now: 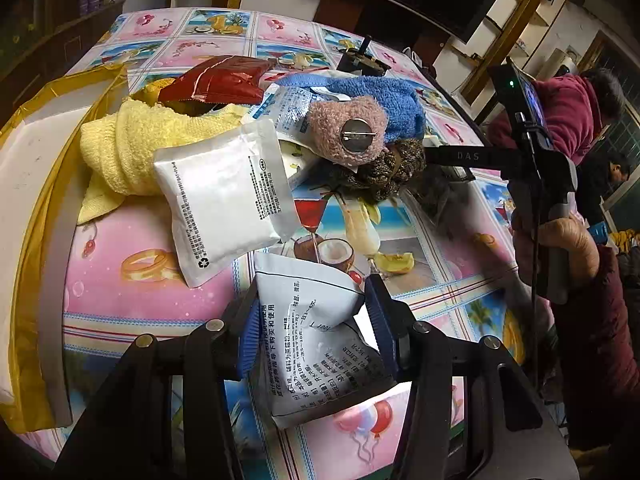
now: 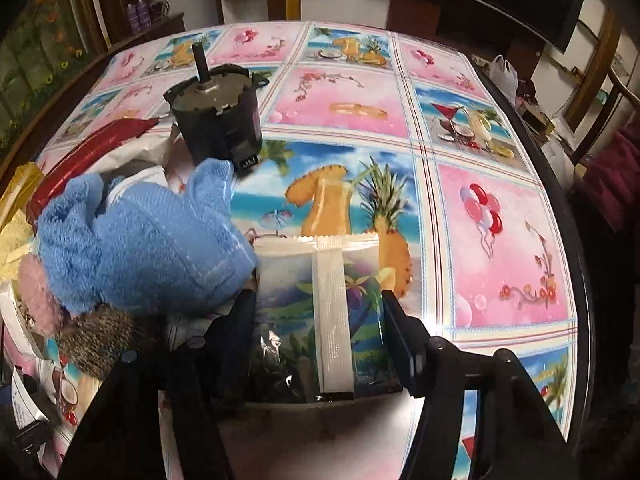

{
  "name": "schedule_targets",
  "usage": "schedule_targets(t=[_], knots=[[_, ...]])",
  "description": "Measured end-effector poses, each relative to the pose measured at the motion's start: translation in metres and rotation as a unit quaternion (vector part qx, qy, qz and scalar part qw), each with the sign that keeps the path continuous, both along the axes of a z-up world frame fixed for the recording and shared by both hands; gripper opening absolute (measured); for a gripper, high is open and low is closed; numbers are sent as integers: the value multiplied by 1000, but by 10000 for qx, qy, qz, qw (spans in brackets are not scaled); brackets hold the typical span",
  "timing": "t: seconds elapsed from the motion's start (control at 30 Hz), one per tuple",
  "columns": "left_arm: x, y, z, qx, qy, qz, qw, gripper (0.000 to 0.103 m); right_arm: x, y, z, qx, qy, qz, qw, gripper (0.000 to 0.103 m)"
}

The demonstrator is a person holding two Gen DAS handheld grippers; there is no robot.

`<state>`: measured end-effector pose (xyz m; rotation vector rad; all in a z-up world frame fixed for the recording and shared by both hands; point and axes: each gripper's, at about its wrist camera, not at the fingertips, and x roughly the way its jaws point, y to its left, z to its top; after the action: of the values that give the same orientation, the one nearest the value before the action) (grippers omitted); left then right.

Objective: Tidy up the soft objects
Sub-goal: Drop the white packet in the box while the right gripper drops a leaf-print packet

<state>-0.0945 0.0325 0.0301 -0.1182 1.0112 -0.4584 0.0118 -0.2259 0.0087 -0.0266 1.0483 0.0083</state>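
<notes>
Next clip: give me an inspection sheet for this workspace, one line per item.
Surface: table under a glossy printed cloth.
Job's things: white sachet pinched in the left tool; clear packet between the fingers of the right tool; yellow towel, blue towel, pink fuzzy piece, red pouch and white pouch heaped together.
Clutter: black motor-like part beside the heap.
Grippers: left shut on sachet; right around packet, contact unclear.
Cables: one along the right tool's handle.
Surroundings: shelves, dark screen, seated people.

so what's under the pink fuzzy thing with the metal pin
The pink fuzzy piece lies on a blue-printed sachet, a blue fluffy towel and a brown knitted item. Anything beneath those is covered.
</notes>
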Motion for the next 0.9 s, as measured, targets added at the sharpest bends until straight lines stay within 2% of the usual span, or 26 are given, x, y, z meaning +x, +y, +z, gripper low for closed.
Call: schedule_targets(t=[0.07, 0.2, 0.3, 0.43, 0.57, 0.7, 0.9], knots=[[-5, 8, 7, -167, -61, 11, 9998, 48, -11, -5, 3, 152, -21, -49, 9999, 55], [-17, 34, 31, -564, -248, 105, 9980, 48, -40, -20, 18, 199, -215, -298, 9991, 54], [-19, 64, 53, -805, -424, 341, 9953, 48, -61, -30, 40, 429, -403, -443, 9973, 54], [-9, 113, 73, -859, -554, 855, 9911, 48, -72, -12, 69, 750, -645, -141, 9950, 54], [3, 152, 69, -680, -549, 1407, 9862, 48, -73, 43, 84, 972, -693, 529, 9914, 54], [10, 183, 54, -496, -419, 1849, 9806, 48, -64, 118, 82, 1260, -437, 1309, 9824, 54], [32, 215, 40, -529, -263, 2085, 9762, 49, -49, 224, 78, 1291, -226, 2146, 9679, 54]])
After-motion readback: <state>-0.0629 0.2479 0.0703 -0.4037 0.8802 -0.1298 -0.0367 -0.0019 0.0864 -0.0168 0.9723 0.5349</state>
